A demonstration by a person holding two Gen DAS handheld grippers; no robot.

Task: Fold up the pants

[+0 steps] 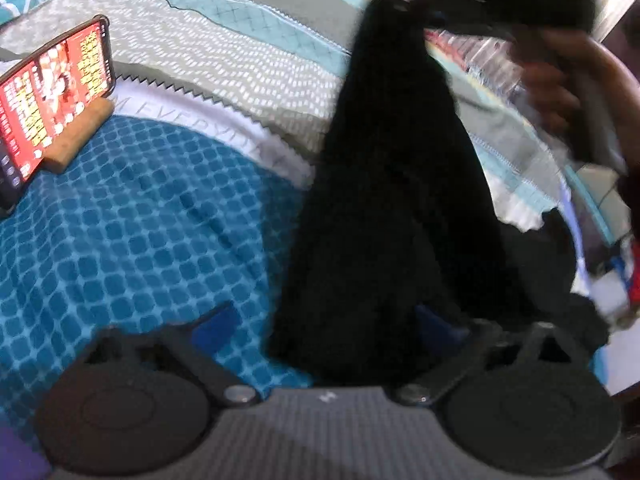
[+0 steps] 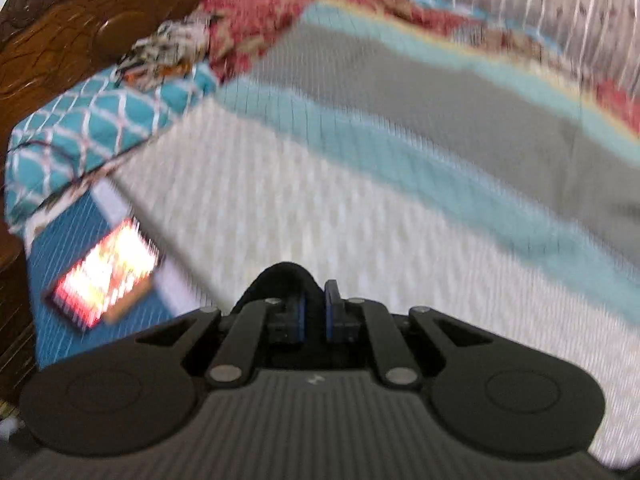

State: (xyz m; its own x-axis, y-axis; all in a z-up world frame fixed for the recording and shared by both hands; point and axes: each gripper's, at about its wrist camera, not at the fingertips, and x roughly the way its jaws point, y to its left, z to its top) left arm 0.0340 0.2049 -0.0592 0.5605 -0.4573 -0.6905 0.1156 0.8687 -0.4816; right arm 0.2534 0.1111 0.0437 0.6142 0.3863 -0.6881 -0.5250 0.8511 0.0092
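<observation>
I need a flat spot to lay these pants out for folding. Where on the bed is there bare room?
Free: the blue checked patch between the phone and the hanging black pants, and the white dotted stripe beyond it. Crowded: the headboard end, with the teal pillow and red floral cloth.

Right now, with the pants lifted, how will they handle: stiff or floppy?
Likely floppy: the pants hang in a limp drape from the right gripper. Probably light, since one pinch seems to hold them up. The loose lower end near the left gripper may swing.
</observation>
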